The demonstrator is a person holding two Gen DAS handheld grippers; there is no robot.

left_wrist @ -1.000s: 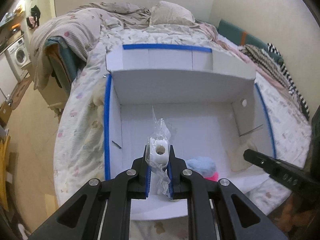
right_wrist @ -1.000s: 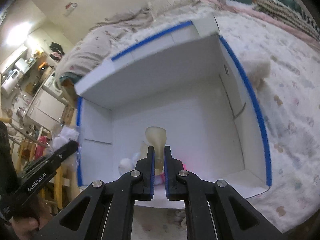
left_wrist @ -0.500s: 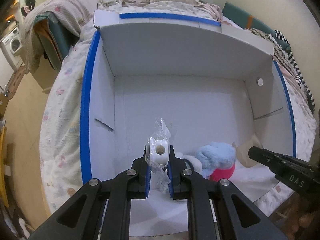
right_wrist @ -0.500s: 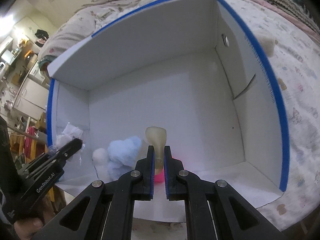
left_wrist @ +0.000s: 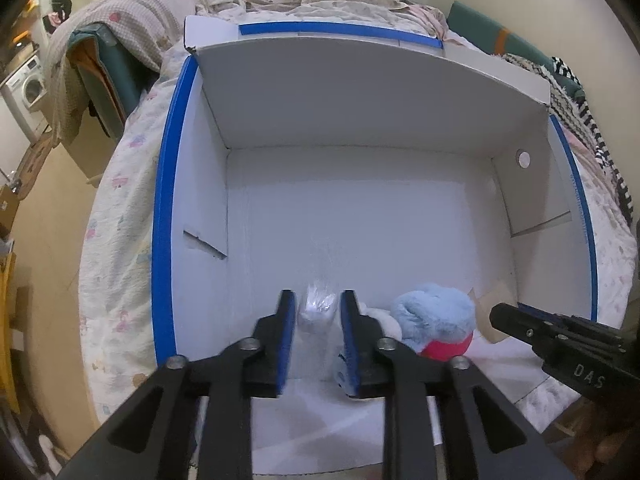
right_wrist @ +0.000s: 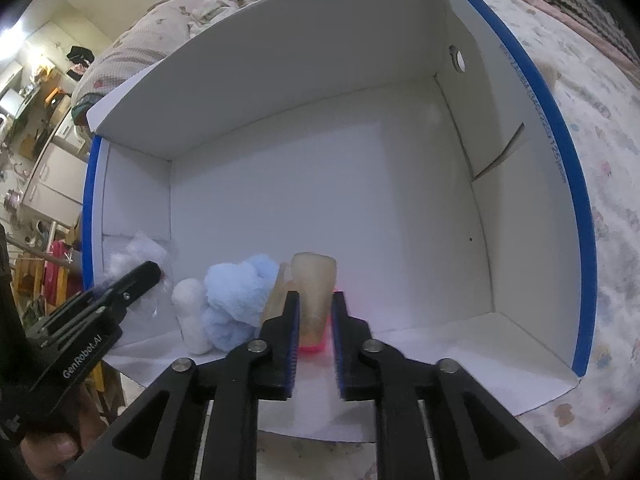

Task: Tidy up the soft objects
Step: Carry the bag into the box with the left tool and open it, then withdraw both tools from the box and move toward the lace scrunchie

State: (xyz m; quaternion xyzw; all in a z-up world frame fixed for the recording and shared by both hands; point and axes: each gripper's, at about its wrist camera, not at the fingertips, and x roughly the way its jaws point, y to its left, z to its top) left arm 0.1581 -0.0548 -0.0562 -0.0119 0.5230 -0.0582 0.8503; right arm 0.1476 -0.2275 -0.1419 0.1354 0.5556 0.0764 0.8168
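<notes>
A white cardboard box with blue-taped rims (left_wrist: pixel 162 216) lies open on a bed covered by a pale patterned quilt (left_wrist: pixel 116 216), and both tools reach down into its near end.

The left tool (left_wrist: pixel 318 312) has just been opening its jaws. They stand narrowly apart, and a small white item wrapped in clear crinkled plastic (left_wrist: pixel 318 308) sits between the blue pads (left_wrist: pixel 289 332); the wrap is blurred, so whether it still brushes a pad is hard to tell, but it looks released. From the right wrist view the same bundle shows as a pale wrapped lump (right_wrist: pixel 140 254) by the box's left wall.

The right tool (right_wrist: pixel 314 312) has likewise just been opening. Its jaws are narrowly parted around a tan, translucent soft cone-like piece (right_wrist: pixel 314 292) that stands upright between them, with a slim gap at each side.

Just left of that piece lies a fluffy light-blue plush toy with white limbs (right_wrist: pixel 236 300), and a bright pink part (left_wrist: pixel 448 350) shows beneath it. All these rest on the box floor near its front edge.
</notes>
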